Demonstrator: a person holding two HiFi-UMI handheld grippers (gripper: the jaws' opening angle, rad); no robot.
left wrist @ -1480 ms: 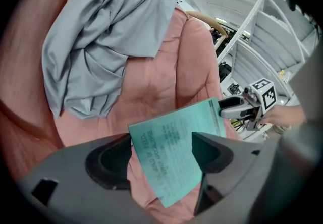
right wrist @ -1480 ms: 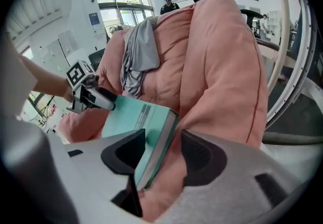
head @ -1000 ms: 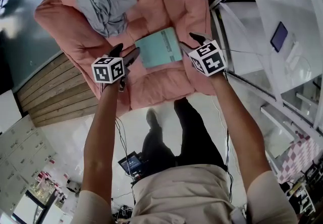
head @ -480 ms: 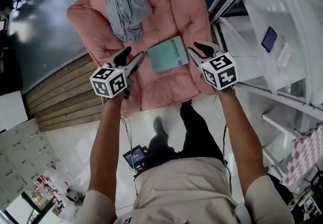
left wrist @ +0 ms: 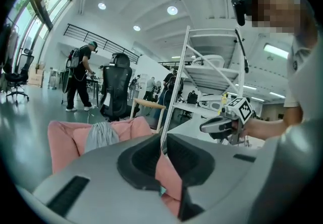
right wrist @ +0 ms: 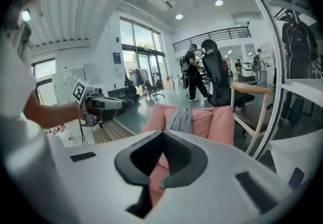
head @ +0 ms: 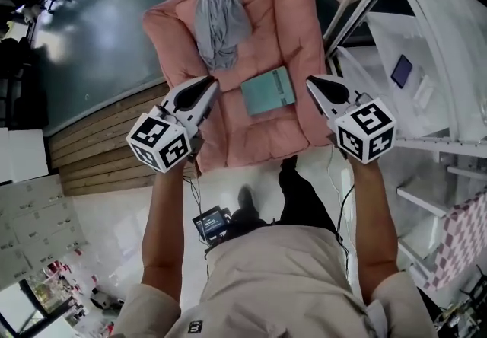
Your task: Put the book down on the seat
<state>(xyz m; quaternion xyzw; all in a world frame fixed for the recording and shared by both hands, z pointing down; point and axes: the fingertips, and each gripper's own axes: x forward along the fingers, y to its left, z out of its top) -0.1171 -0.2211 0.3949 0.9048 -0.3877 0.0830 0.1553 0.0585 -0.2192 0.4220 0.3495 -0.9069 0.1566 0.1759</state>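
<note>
On the pink cushioned seat (head: 259,138) lies the thin teal book (head: 268,92), flat. Our left gripper (head: 207,87) and right gripper (head: 313,84) hover either side, jaws just closed, empty. Looks light, bendy; we'd pinch opposite edges.

I see bright, even light from ceiling spots (left wrist: 172,10) and tall windows (right wrist: 139,51), glare on the dark floor (head: 46,32) upper left of the head view, fisheye-bent gripper views with black corners
</note>
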